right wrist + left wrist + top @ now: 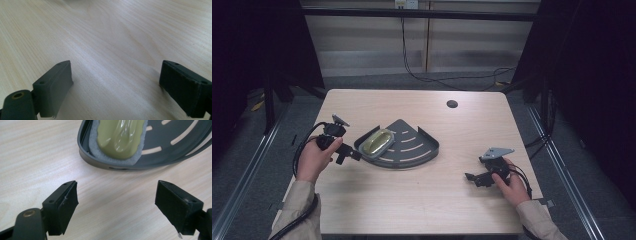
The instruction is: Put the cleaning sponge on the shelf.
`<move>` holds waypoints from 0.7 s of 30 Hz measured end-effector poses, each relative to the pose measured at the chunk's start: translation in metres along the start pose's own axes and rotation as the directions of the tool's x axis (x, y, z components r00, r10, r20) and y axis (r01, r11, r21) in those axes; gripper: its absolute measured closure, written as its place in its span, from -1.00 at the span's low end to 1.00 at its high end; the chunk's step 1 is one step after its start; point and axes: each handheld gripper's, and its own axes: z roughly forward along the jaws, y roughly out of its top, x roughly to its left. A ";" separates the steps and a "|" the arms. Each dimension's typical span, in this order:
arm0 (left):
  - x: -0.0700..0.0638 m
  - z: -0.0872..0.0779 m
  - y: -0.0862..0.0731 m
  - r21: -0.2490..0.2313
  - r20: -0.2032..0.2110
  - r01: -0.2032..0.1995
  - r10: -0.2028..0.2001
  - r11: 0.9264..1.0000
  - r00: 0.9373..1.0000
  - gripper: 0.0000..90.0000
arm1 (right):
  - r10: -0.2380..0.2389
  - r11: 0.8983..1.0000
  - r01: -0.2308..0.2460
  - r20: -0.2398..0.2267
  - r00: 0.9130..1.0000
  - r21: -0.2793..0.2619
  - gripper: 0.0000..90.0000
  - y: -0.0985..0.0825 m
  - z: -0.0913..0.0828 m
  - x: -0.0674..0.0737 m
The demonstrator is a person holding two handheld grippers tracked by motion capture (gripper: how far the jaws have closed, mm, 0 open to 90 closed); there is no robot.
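Both grippers gaping wide, holding nothing: left gripper point(116, 195) facing yellow-green sponge point(119, 135) in dark slotted corner tray point(160, 160) at 12 o'clock; right gripper point(116, 85) sitting over pale wood table point(105, 37).

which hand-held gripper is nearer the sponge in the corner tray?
Left. The left hand-held gripper sits just beside the sponge, jaws open toward it; the right hand-held gripper rests far across the table.

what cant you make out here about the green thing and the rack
- Green object: its far end is cut off by the top edge of the left gripper view; too small in the high view to identify.
- Dark slotted rack: its right side runs off the left gripper view's edge.
- Left tongs: open, short of the rack.
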 end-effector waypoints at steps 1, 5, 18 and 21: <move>0.001 0.001 -0.002 -0.003 -0.001 -0.001 0.001 1.000 1.000 -0.60 | 0.000 1.000 0.000 0.000 1.000 0.000 -0.77 0.000 0.000 0.000; 0.002 0.005 -0.009 -0.010 0.005 -0.004 0.004 1.000 1.000 -0.60 | 0.000 1.000 0.000 0.000 1.000 0.000 -0.77 0.000 0.000 0.000; 0.008 0.021 -0.032 -0.015 0.008 0.000 0.001 1.000 1.000 -0.60 | 0.000 1.000 0.000 0.000 1.000 0.000 -0.77 0.000 0.000 0.000; 0.009 0.025 -0.037 -0.018 0.002 0.001 -0.001 1.000 1.000 -0.60 | 0.000 1.000 0.000 0.000 1.000 0.000 -0.77 0.000 0.000 0.000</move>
